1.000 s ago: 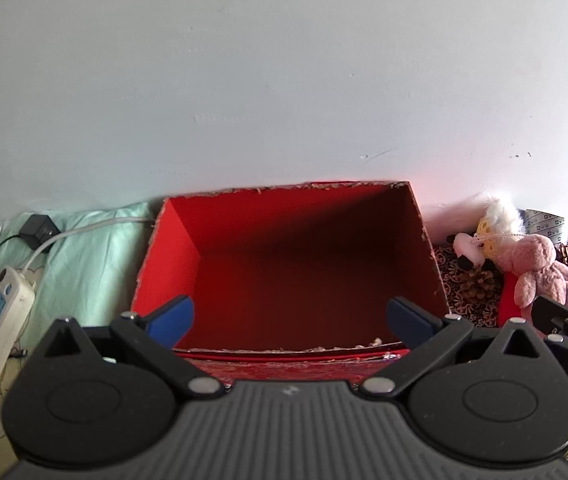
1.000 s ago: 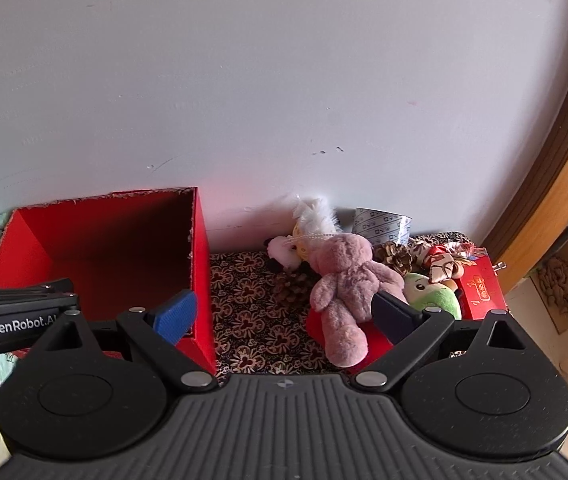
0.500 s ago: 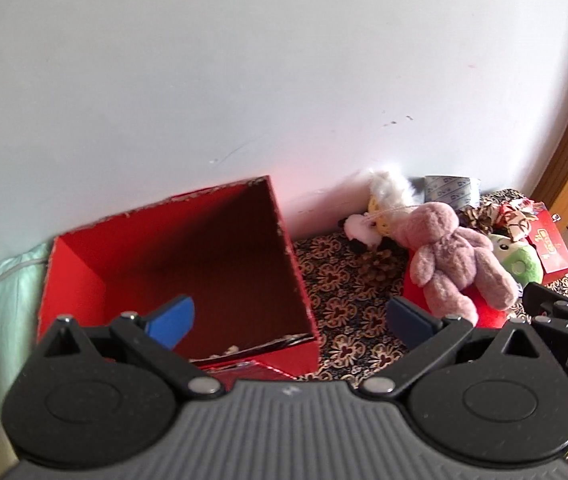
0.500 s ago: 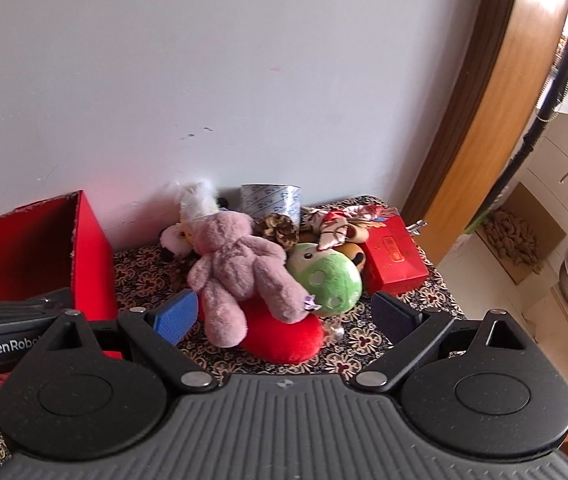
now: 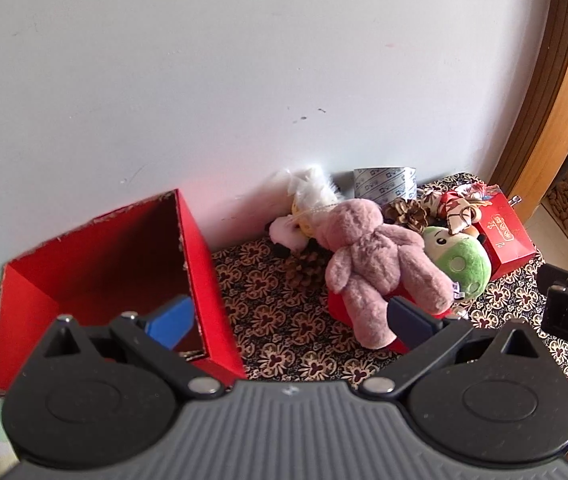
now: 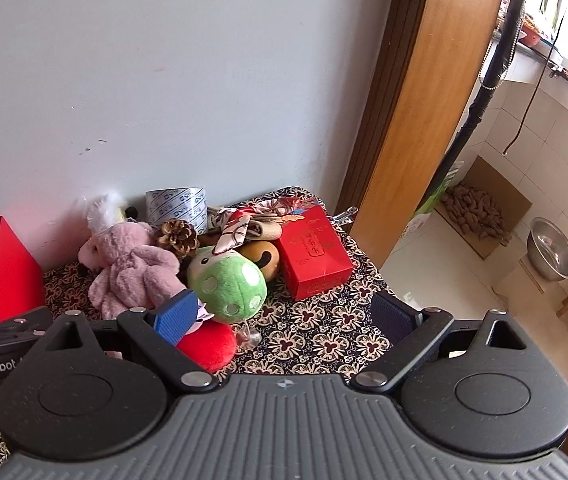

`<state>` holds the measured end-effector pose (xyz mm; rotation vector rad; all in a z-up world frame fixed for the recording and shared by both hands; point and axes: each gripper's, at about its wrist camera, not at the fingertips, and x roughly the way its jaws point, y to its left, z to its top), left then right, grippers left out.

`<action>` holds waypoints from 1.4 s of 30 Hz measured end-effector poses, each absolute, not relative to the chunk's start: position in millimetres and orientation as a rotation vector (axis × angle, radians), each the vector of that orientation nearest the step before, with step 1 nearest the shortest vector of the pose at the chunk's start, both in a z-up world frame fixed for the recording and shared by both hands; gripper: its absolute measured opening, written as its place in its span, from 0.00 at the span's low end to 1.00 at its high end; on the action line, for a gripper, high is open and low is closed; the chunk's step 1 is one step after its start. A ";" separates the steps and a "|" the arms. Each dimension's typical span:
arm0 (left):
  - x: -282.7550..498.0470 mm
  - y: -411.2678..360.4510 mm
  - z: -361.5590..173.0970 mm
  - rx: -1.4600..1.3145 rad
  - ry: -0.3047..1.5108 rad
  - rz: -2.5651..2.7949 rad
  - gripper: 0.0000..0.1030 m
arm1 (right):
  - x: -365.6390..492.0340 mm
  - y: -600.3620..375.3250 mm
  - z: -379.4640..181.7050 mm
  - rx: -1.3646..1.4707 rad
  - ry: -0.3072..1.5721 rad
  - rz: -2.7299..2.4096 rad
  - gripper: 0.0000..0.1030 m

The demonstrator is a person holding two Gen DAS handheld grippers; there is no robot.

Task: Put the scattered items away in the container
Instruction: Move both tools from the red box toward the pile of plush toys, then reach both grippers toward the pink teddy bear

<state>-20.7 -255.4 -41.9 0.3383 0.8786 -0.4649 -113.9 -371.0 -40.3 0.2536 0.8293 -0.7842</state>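
While both jaws gape, pink bear (image 5: 376, 264) lies ahead — untouched.

A pale wall (image 6: 164, 60) meets a wooden door frame (image 6: 416, 92); beyond, daylit white-tiled floor (image 6: 444, 276)

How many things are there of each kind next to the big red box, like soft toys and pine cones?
Soft toys: 4 (pink bear, green one, white fluffy one, brown one)
Pine cones: 2 ()
Tape rolls: 1
Small red boxes: 1
Red cushions: 1
Patterned scarves: 1
Total: 10 that I can make out; more may be hidden in the pile.
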 end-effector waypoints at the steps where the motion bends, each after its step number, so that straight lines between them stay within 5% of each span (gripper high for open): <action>1: -22.6 -259.4 -42.1 0.342 0.879 -0.468 1.00 | -115.2 -374.9 -40.3 0.253 0.829 -0.782 0.92; 42: -28.9 -281.9 -62.7 0.331 0.929 -0.488 1.00 | -116.9 -403.9 -53.3 0.283 0.835 -0.724 0.87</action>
